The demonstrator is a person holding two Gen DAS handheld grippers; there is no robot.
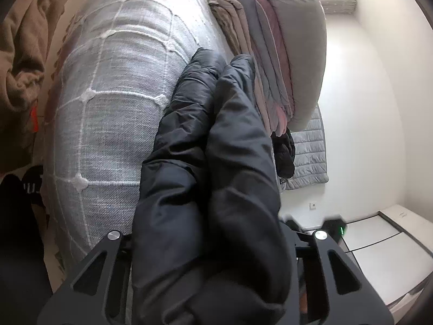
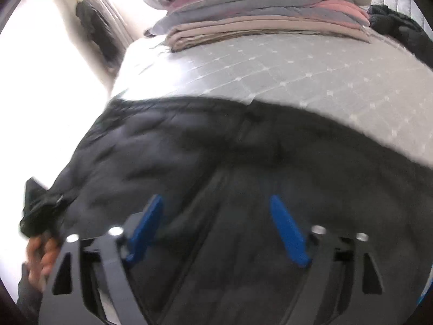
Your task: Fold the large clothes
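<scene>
A large black puffer jacket (image 2: 216, 157) lies across the near part of a bed with a light grey quilted cover (image 2: 270, 67). In the left wrist view a thick fold of the jacket (image 1: 216, 176) fills the space between the gripper arms and hides both fingertips, so my left gripper (image 1: 216, 243) looks shut on it. My right gripper (image 2: 217, 216) is open, its blue fingers (image 2: 286, 230) spread wide just over the jacket's surface, holding nothing. A hand grips the jacket's left end (image 2: 40, 211).
A stack of folded blankets and cushions (image 2: 257, 13) sits at the far end of the bed, also in the left wrist view (image 1: 270, 62). Another dark garment (image 2: 400, 29) lies beside it. A brown garment (image 1: 24, 40) hangs at left. White wall and cabinet (image 1: 379, 243) at right.
</scene>
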